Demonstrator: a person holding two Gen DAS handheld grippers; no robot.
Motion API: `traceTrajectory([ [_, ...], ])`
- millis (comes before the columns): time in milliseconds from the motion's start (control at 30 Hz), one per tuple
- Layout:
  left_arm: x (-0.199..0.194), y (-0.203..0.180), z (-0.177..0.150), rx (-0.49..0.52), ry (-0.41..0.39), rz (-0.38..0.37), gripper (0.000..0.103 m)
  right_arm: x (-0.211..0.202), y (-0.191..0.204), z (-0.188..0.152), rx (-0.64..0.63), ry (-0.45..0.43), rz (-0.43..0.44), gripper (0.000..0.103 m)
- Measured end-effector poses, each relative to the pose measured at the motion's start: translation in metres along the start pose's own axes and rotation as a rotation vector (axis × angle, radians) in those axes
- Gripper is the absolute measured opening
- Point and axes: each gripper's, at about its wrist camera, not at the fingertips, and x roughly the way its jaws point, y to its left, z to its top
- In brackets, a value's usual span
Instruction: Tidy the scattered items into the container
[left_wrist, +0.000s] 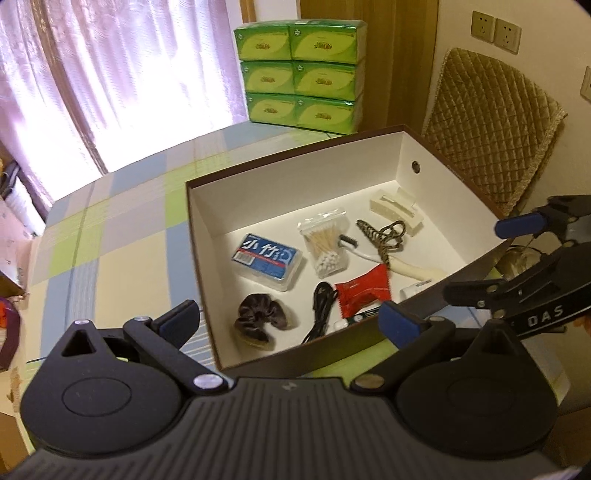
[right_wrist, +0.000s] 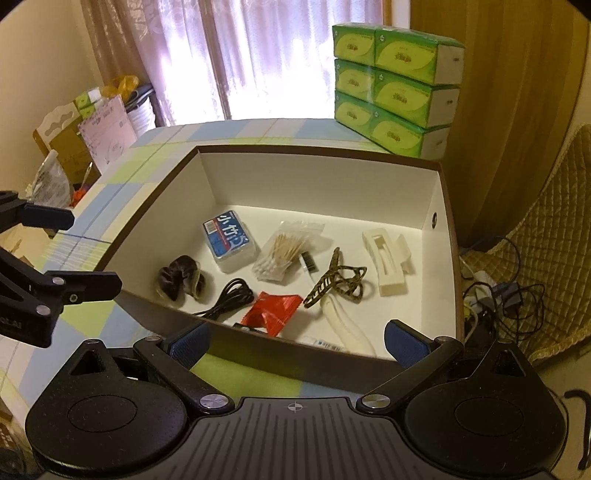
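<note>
A brown-edged box with a white inside is seen standing on the checked table, and the scattered items are all found lying on its floor. In the right wrist view, a clear case with a blue label printed in white Chinese characters is placed towards 10 o'clock of the box floor; the bag of cotton swabs is set just beside it at its 3 o'clock. A cream hair claw is seen at 3 o'clock near the right wall, with a patterned hair claw between it and the swabs. A dark scrunchie lies at 9 o'clock, a coiled black cable at 7 o'clock, and a red packet at 6 o'clock against the near wall. A small tube beside the packet is partly hidden, and its print cannot be read.

The left gripper is held over the near left corner with its fingers spread wide and nothing between them. The right gripper is held above the near rim, likewise wide apart and empty; "DAS" is read on its body in the left view.

A stack of green tissue packs is seen at 12 o'clock beyond the box.
</note>
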Motion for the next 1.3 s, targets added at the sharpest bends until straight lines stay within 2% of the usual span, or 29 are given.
traceTrajectory([
  [300,-0.026,0.002,-0.018,0.006,-0.033,-0.022,0.102,-0.024,0.015,-0.017,0.098,-0.045,-0.049,0.103],
  [700,-0.072,0.019,-0.046,0.030,-0.066,-0.020,0.102,-0.053,0.061,-0.038,0.172,-0.100,-0.130,0.103],
  [1300,-0.118,0.030,-0.093,0.064,-0.092,-0.031,0.102,-0.081,0.115,-0.068,0.214,-0.138,-0.155,0.103],
])
